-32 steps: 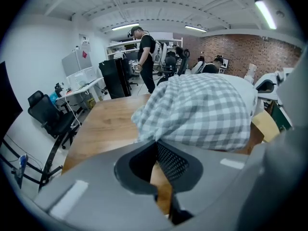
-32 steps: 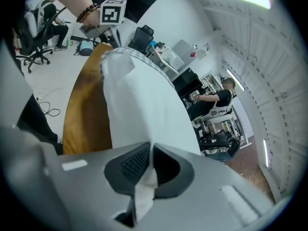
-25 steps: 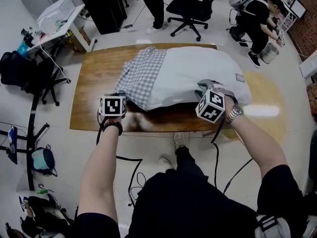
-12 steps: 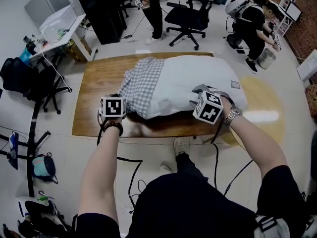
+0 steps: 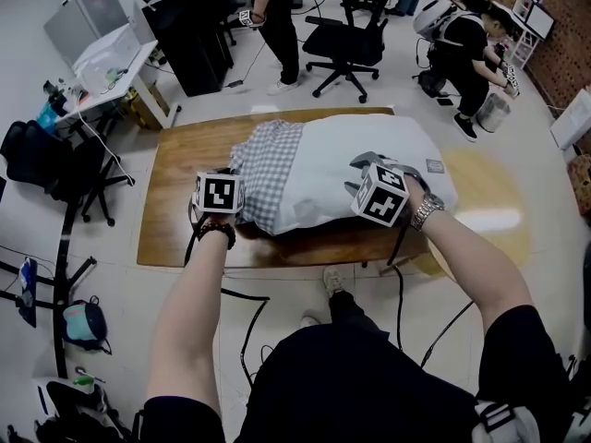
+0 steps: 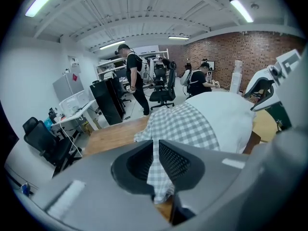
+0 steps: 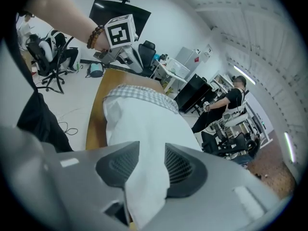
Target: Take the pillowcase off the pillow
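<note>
A white pillow [image 5: 369, 146] lies across the wooden table [image 5: 185, 155], its left end still inside a grey-checked pillowcase [image 5: 268, 164]. My left gripper [image 5: 240, 190] is shut on the near edge of the pillowcase [image 6: 183, 129]; its jaws [image 6: 155, 153] have just been opening a little, with the checked cloth still pinched between them. My right gripper [image 5: 360, 175] is shut on the pillow's bare near edge [image 7: 139, 124]; these jaws [image 7: 151, 165] have just been opening too, and white fabric fills the gap between them. Both grips hold the cloth lifted off the table.
A black office chair [image 5: 346, 40] and people stand beyond the table's far side. At the left are a white desk [image 5: 111, 49], a black chair [image 5: 55, 150] and a bag on the floor [image 5: 83, 321]. Cables trail below the table's near edge.
Both grippers have risen and moved slightly away from the table's near edge, lifting the near edges of the pillowcase and the pillow. The right gripper has drifted left.
</note>
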### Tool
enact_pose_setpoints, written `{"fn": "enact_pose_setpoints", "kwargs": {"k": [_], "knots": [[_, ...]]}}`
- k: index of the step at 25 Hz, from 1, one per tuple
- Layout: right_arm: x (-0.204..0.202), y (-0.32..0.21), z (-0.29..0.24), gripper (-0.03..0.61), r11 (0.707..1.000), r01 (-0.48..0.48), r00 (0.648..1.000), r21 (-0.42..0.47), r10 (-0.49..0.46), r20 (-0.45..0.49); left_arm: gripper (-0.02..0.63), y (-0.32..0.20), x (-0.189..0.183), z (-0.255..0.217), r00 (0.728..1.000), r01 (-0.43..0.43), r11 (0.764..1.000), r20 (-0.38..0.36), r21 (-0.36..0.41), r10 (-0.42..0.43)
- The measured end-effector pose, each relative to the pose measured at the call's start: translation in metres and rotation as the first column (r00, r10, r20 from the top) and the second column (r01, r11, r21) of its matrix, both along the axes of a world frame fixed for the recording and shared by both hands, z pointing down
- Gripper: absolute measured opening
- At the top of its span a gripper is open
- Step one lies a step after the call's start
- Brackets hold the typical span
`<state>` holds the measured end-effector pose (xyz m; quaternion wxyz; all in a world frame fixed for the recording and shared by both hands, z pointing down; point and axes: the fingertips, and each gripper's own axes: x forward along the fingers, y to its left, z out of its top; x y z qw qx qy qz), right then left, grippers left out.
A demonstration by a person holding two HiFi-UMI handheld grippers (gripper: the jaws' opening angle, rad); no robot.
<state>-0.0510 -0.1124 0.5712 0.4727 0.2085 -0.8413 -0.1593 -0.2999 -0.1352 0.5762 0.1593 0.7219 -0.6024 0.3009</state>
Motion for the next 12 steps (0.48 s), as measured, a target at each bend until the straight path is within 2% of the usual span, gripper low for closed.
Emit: {"fn": "enact_pose_setpoints", "kwargs": {"k": [12], "knots": [[-0.015, -0.058, -0.025, 0.166, 1.000, 0.006, 0.999, -0.009, -0.006, 0.031, 0.064, -0.055, 0.025, -0.023, 0.997, -0.071, 0.997, -0.022, 0.003, 0.071]]}}
